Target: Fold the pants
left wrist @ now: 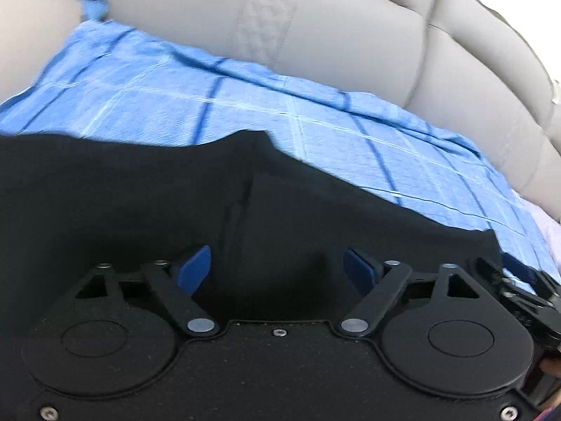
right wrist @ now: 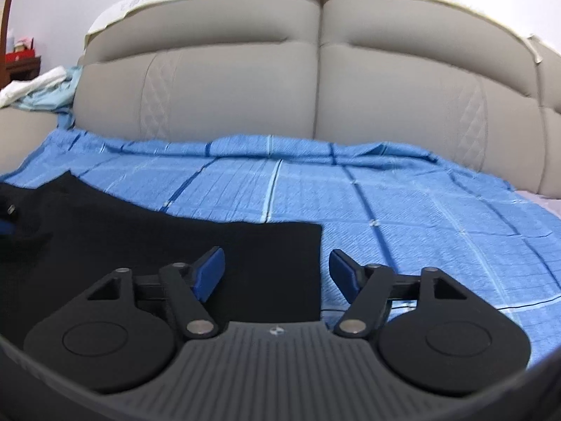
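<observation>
Black pants (left wrist: 140,189) lie spread flat on a blue checked bedspread (left wrist: 168,98). In the left wrist view my left gripper (left wrist: 277,268) hovers over the dark cloth, its blue pads wide apart with nothing pinched between them. A crease runs up the fabric just ahead of it. In the right wrist view the pants (right wrist: 175,245) end in a straight edge. My right gripper (right wrist: 277,270) stands open over that edge, left pad above the cloth, right pad above the bedspread (right wrist: 403,210). The other gripper (right wrist: 8,217) shows at the far left edge, and another at the left view's right edge (left wrist: 519,291).
A padded grey headboard (right wrist: 315,80) rises behind the bed. White and pale blue cloths (right wrist: 45,87) are piled at the bed's left end beside a dark wooden stand (right wrist: 14,35). Blue bedspread stretches to the right of the pants.
</observation>
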The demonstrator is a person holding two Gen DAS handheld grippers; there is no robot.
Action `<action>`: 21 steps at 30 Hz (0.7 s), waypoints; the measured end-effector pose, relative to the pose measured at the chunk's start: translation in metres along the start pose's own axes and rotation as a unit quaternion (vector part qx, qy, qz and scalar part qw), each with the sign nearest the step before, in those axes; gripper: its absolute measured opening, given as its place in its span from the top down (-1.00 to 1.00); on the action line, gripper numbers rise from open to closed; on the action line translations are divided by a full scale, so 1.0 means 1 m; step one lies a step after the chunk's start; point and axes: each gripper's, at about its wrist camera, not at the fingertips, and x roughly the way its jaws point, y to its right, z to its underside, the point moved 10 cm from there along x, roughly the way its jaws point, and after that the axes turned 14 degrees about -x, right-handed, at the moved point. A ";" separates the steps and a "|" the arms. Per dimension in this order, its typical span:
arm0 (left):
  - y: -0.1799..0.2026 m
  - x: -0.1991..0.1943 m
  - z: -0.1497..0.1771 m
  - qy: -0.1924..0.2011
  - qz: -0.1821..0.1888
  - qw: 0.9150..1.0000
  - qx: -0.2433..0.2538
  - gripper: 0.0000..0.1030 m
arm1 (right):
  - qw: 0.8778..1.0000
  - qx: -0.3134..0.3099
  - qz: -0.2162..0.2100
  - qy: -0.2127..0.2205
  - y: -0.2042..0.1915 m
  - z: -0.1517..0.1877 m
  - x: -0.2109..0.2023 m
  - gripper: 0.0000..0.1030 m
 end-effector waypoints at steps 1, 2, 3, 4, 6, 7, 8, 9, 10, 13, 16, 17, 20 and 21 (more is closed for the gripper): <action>0.003 0.004 -0.002 0.002 0.000 1.000 0.013 -0.53 | 1.000 0.001 -0.006 -0.008 -0.001 0.002 0.004 -0.54; 0.006 0.007 -0.004 0.006 -0.004 1.000 0.022 -0.48 | 1.000 0.003 -0.011 -0.015 -0.003 0.004 0.009 -0.54; 0.007 0.010 -0.006 0.014 -0.014 0.999 0.032 -0.29 | 1.000 0.008 -0.016 -0.019 -0.003 0.005 0.012 -0.55; 0.007 0.010 -0.009 0.031 -0.030 0.998 0.039 0.02 | 0.999 0.017 -0.021 -0.018 -0.002 0.004 0.015 -0.59; 0.008 0.007 -0.012 0.070 -0.053 0.995 0.049 0.81 | 0.998 0.039 -0.039 -0.020 0.002 0.003 0.020 -0.60; 0.011 0.000 -0.014 0.100 -0.054 0.992 0.055 0.84 | 0.997 0.051 -0.047 -0.021 0.004 0.002 0.021 -0.36; 0.015 -0.002 -0.013 0.114 -0.056 0.990 0.067 0.84 | 0.997 0.061 -0.050 -0.022 0.007 0.001 0.022 -0.07; 0.020 -0.003 -0.010 0.121 -0.063 0.987 0.085 0.84 | 0.996 0.066 -0.052 -0.026 0.010 0.000 0.023 0.14; 0.024 -0.001 -0.009 0.122 -0.066 0.986 0.095 0.84 | 0.996 0.070 -0.048 -0.030 0.014 0.000 0.023 0.43; 0.029 0.005 -0.012 0.125 -0.072 0.984 0.101 0.84 | 0.992 0.113 -0.050 -0.027 0.027 0.000 0.021 0.69; 0.040 0.006 -0.038 0.135 -0.060 0.985 0.089 0.84 | 0.991 0.124 -0.045 -0.009 0.035 -0.011 0.017 0.73; 0.043 0.004 -0.045 0.140 -0.057 0.985 0.087 0.84 | 0.992 0.118 -0.040 0.003 0.037 -0.018 0.016 0.73; 0.051 0.009 -0.058 0.145 -0.084 0.980 0.106 0.81 | 0.994 0.110 -0.013 0.006 0.046 -0.025 0.022 0.33; 0.049 0.015 -0.055 0.136 -0.106 0.978 0.118 0.80 | 0.993 0.117 -0.001 -0.007 0.049 -0.021 0.028 0.15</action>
